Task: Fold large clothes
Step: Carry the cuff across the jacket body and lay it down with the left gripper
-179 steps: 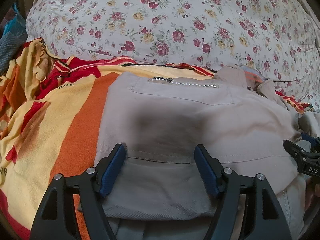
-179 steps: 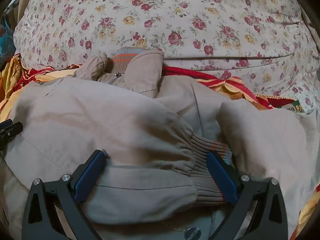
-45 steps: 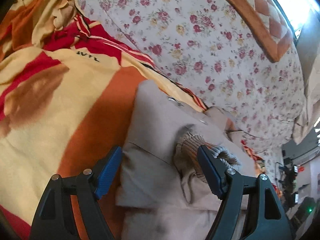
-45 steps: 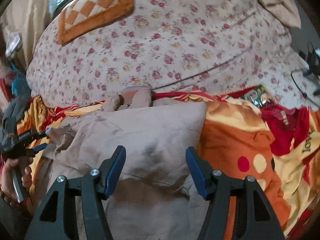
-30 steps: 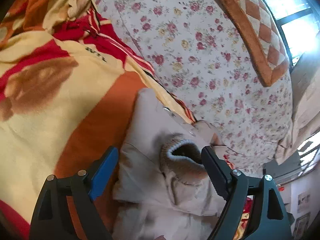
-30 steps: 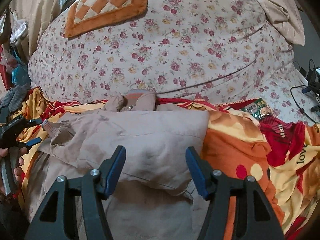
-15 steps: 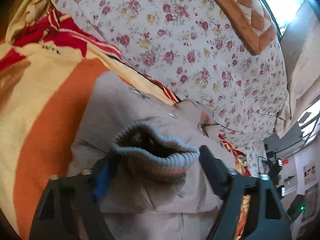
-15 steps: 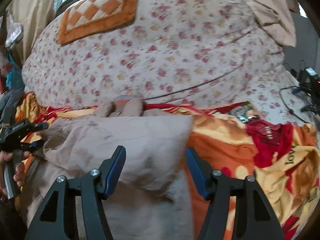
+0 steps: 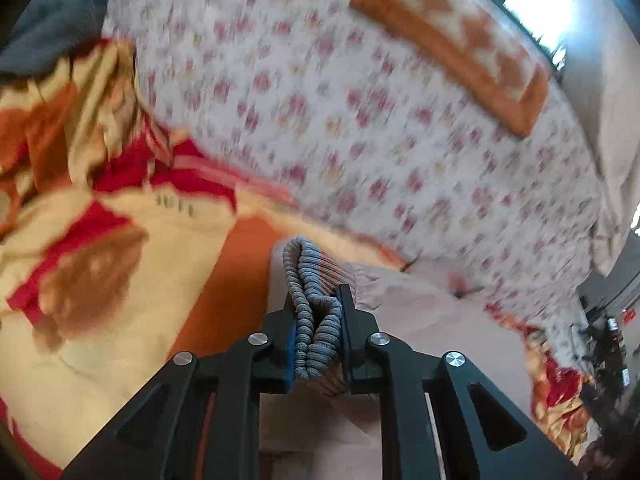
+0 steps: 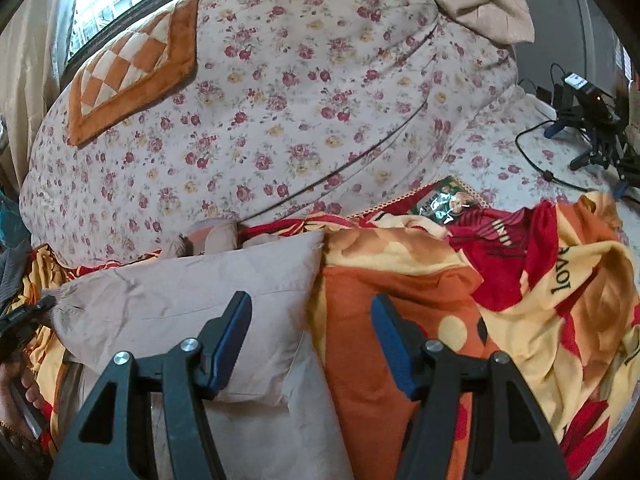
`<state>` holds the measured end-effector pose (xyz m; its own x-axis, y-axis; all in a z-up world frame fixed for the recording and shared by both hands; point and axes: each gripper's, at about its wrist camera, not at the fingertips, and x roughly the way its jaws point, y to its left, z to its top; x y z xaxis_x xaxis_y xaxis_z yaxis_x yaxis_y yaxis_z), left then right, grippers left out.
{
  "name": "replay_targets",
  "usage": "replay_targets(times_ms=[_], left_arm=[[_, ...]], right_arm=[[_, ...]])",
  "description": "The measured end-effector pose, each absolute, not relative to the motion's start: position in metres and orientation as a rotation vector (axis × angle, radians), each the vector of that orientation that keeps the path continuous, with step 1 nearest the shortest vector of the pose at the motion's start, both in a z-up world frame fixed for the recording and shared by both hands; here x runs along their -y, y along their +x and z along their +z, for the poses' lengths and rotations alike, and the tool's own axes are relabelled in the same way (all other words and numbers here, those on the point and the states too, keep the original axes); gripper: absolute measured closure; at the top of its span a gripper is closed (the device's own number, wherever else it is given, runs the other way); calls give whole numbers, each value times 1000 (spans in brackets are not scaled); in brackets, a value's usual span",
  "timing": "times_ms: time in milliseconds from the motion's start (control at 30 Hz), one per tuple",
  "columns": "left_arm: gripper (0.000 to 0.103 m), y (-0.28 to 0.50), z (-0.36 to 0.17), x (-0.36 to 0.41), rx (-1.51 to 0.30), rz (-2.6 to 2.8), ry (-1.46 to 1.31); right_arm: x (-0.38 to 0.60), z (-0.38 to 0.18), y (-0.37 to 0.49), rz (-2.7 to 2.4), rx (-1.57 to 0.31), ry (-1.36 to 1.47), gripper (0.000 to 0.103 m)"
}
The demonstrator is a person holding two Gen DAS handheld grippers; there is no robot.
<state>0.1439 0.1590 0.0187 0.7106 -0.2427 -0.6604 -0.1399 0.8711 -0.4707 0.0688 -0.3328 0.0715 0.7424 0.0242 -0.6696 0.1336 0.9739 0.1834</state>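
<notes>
1. The beige jacket (image 10: 192,308) is laid on the orange, yellow and red blanket (image 10: 400,304), just in front of the floral quilt (image 10: 300,100); its long axis is seen running left to right along the foot of the quilt, with the collar end toward the quilt.
2. The jacket is seen as pale, creased cloth with folded edges, and its ribbed knit cuff (image 9: 310,280) is grey with thin orange stripes.
3. The cuff is clamped between the closed jaws of the left gripper (image 9: 318,320), bunched in folds and pointing toward the quilt.
4. The right gripper (image 10: 311,316) is held with jaws wide and nothing between them, over the jacket's right edge where it meets the blanket.
5. An orange checked cushion (image 10: 132,68) is seen resting on top of the quilt.
</notes>
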Motion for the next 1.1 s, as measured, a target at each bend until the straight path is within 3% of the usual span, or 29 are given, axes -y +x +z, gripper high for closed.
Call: replay_targets(times_ms=[100, 167, 300, 567, 600, 633, 667, 767, 933, 1100], left_arm=[[95, 157, -8, -154, -897, -50, -544], [85, 158, -11, -157, -912, -59, -566], [78, 148, -5, -178, -881, -39, -647], [78, 123, 24, -202, -662, 105, -632], [78, 122, 30, -194, -646, 66, -611], [78, 122, 36, -183, -631, 21, -575], [78, 121, 43, -168, -614, -33, -518], [78, 127, 46, -135, -646, -78, -373], [79, 154, -6, -125, -914, -8, -340], [78, 151, -7, -114, -880, -29, -326]], right_arm=[[327, 67, 73, -59, -750, 216, 37], [323, 65, 76, -54, -745, 206, 37], [304, 65, 83, 1, -727, 165, 37], [256, 34, 106, 114, -807, 46, 41], [257, 29, 110, 113, -818, 63, 45], [259, 26, 112, 113, -825, 73, 60], [260, 23, 115, 113, -836, 80, 67], [265, 6, 126, 125, -892, 100, 73], [279, -24, 137, 103, -961, 105, 73], [286, -29, 130, 75, -955, 74, 70]])
